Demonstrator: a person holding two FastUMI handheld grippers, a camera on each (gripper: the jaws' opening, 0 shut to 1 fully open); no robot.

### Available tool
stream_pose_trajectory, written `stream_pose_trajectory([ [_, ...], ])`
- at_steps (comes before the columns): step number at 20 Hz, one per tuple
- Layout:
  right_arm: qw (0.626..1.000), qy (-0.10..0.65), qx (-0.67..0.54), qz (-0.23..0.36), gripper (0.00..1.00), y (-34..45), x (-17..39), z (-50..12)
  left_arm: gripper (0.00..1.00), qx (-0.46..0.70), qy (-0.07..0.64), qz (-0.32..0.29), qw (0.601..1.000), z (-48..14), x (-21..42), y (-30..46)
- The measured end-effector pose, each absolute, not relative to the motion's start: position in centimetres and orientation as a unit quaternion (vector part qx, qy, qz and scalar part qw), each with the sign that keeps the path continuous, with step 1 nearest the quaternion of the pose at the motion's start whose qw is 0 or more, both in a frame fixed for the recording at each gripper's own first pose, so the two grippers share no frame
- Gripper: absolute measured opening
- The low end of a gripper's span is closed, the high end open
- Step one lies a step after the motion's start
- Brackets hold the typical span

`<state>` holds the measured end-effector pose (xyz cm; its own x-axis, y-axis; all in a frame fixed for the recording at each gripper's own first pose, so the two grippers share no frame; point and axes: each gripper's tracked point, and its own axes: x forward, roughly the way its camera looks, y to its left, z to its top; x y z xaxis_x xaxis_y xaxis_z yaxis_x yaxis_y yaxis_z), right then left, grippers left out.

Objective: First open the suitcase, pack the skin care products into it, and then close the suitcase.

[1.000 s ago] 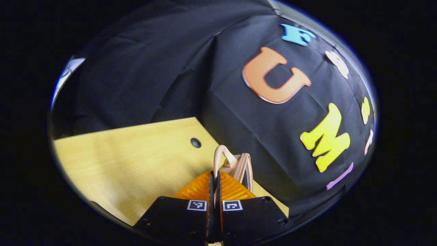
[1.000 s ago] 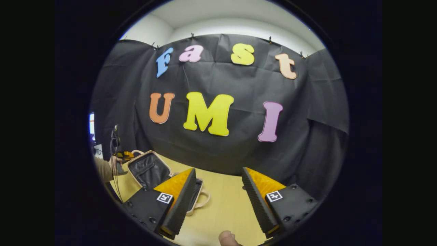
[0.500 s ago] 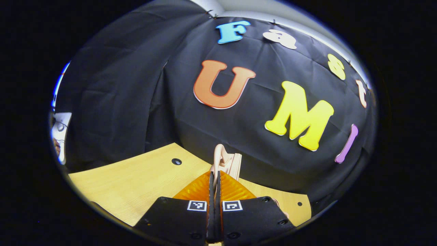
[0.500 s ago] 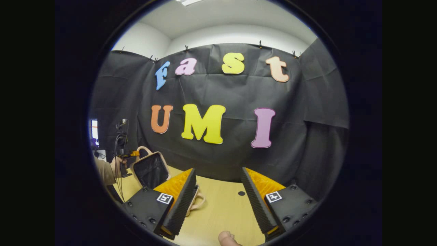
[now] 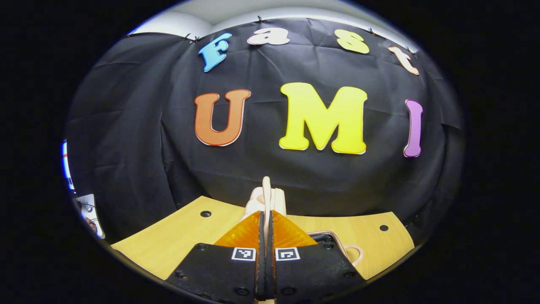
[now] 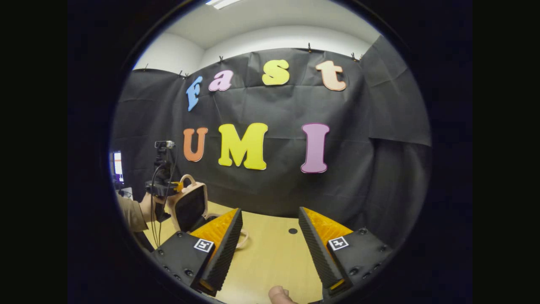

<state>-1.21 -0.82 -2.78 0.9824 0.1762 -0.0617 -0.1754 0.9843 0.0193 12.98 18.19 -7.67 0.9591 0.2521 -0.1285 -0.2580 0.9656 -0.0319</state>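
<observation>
Two halves of a small beige suitcase (image 6: 190,204) stand apart on the wooden table (image 6: 270,257) — the lid raised almost upright, its dark lining facing the right hand-held gripper (image 6: 270,236), the base (image 5: 333,238) flat on the table. In the left gripper view, the left hand-held gripper (image 5: 265,219) is clamped on the lid's edge (image 5: 266,198), the lid's loop handle rising just past its fingertips. The right hand-held gripper hangs wide apart over bare table, gripping nothing, the suitcase well off to its left — beside a hand (image 6: 148,207).
</observation>
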Motion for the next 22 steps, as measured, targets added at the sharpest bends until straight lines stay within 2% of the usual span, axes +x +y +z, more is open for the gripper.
stream_pose_trajectory([
  [6,0.996,0.054,0.008,0.077,0.8,-2.1,-1.5,-4.8,0.03,0.016,0.089,0.072,0.993,-11.4,15.8,7.9],
  [10,0.995,0.069,0.007,0.065,0.8,-3.0,-1.6,-6.2,0.03,-0.009,0.124,0.038,0.992,-15.3,16.4,3.0],
  [22,0.992,0.112,0.01,0.06,0.8,-2.5,-1.4,-9.3,0.03,0.03,0.208,0.001,0.978,-24.6,16.0,-1.2],
])
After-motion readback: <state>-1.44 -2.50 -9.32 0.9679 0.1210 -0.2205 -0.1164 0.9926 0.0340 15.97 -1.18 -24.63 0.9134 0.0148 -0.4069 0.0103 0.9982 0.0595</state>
